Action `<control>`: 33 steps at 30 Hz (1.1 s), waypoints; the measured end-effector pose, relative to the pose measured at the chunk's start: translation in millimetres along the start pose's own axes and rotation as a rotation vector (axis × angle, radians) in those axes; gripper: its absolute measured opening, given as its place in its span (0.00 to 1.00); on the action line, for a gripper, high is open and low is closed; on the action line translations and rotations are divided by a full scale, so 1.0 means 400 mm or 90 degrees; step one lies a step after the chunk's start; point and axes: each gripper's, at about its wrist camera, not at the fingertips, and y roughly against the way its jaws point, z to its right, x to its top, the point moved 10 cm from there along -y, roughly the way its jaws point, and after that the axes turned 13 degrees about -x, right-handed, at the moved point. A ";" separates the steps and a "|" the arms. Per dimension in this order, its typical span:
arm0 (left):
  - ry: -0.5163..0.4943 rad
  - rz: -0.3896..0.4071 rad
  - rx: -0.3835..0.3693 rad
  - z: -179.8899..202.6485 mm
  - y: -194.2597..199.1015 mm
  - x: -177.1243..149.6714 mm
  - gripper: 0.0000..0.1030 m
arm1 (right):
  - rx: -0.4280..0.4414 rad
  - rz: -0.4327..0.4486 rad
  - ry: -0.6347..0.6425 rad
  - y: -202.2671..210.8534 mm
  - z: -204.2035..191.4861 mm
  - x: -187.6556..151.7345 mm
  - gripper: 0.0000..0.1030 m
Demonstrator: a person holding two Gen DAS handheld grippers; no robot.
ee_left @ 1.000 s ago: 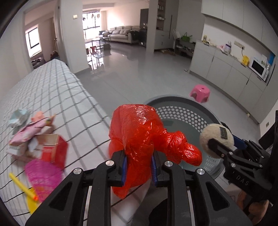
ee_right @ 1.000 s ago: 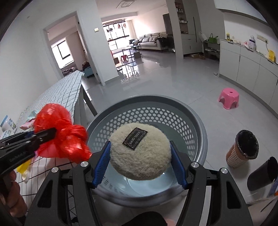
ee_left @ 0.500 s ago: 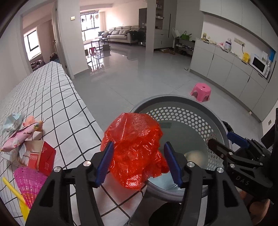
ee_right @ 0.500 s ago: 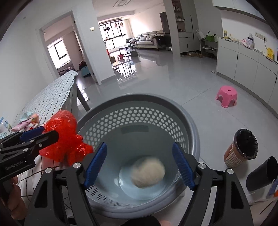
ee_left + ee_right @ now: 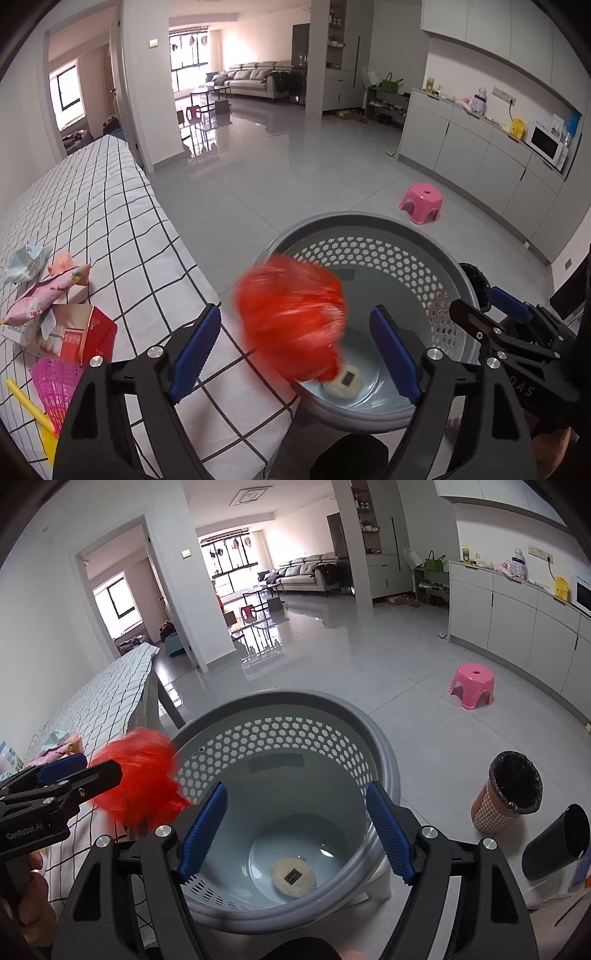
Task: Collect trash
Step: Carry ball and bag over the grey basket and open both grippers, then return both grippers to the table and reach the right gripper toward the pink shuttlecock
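Note:
A crumpled red plastic bag shows blurred, loose in the air over the near rim of the grey perforated basket. My left gripper is opening, its blue pads wide apart and off the bag. In the right wrist view the red bag hangs beside the left gripper at the basket's left edge. My right gripper stands open above the basket with nothing between its fingers. A cream powder puff lies on the basket floor.
A table with a checked cloth sits left of the basket, bearing a red box, pink snack packets and a pink shuttlecock. A pink stool stands on the floor. A lined cup bin and black cylinder stand at the right.
The left jaws spread wide and let go of the red bag, which drops toward the basket. The right jaws released the puff, which fell to the basket floor.

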 end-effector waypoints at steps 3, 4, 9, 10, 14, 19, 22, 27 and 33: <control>0.003 0.005 -0.003 0.007 0.006 0.007 0.79 | -0.001 0.003 -0.006 0.011 0.014 -0.001 0.72; 0.003 0.006 -0.003 0.008 0.009 0.008 0.79 | -0.001 0.004 -0.008 0.015 0.016 -0.001 0.72; 0.013 0.007 -0.001 0.001 0.028 0.001 0.81 | 0.001 0.003 -0.013 0.029 0.009 -0.013 0.72; 0.015 0.008 0.002 -0.004 0.034 -0.004 0.81 | 0.001 0.001 -0.013 0.034 0.004 -0.019 0.72; 0.020 0.011 0.028 -0.041 0.071 -0.032 0.81 | 0.006 -0.005 -0.014 0.053 -0.022 -0.045 0.72; 0.031 0.018 0.061 -0.109 0.138 -0.060 0.81 | 0.014 0.002 0.001 0.092 -0.090 -0.063 0.72; 0.040 0.030 0.082 -0.161 0.196 -0.067 0.82 | 0.024 0.009 -0.002 0.119 -0.127 -0.066 0.72; 0.054 0.044 0.112 -0.257 0.269 -0.073 0.86 | 0.027 0.018 -0.010 0.147 -0.171 -0.074 0.72; 0.071 0.046 0.112 -0.328 0.288 -0.053 0.86 | 0.004 -0.003 0.014 0.135 -0.197 -0.062 0.72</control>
